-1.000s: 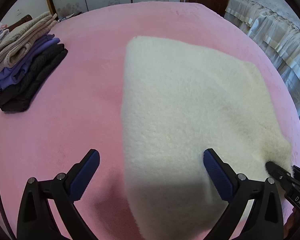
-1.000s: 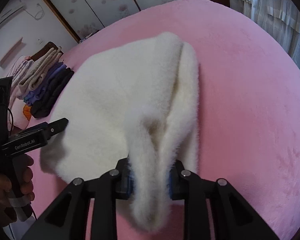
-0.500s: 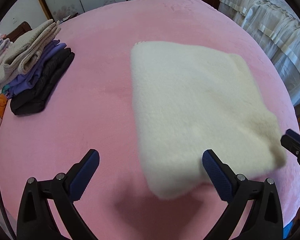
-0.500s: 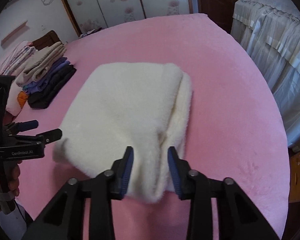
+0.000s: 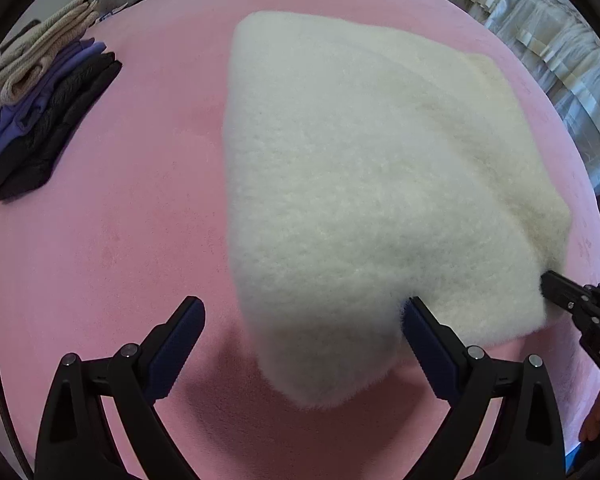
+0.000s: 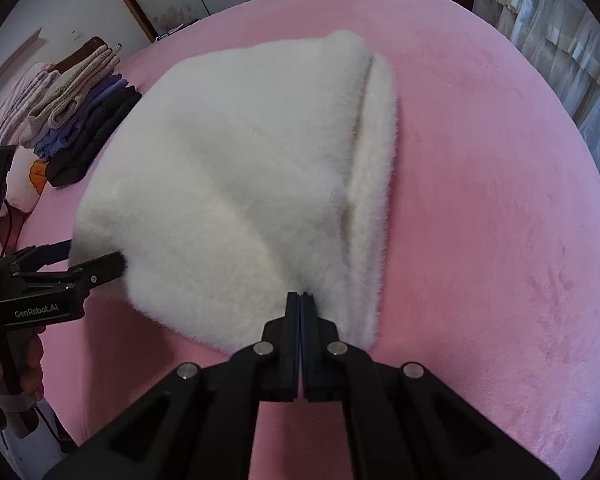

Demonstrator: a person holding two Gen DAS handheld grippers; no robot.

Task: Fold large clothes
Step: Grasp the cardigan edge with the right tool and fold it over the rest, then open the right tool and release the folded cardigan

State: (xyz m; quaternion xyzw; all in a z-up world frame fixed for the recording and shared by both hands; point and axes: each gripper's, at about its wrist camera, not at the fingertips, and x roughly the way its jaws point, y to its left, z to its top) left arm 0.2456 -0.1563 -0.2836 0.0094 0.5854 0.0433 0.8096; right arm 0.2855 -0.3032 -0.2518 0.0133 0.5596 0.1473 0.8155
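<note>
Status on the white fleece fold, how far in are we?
Done: the fluffy white fleece garment already lies folded in layers on the pink bedspread, and a stack of folded clothes sits aside. In hand: the right gripper is shut on its near edge; the left gripper is open around the near corner. Left: probably another fold, then stacking.

We've got a big bed (image 5: 148, 208) with a fuzzy pink cover, a folded fluffy white garment (image 5: 360, 168) lying across its middle, a stack of folded clothes (image 5: 40, 120) in beige, purple and black near the left edge
</note>
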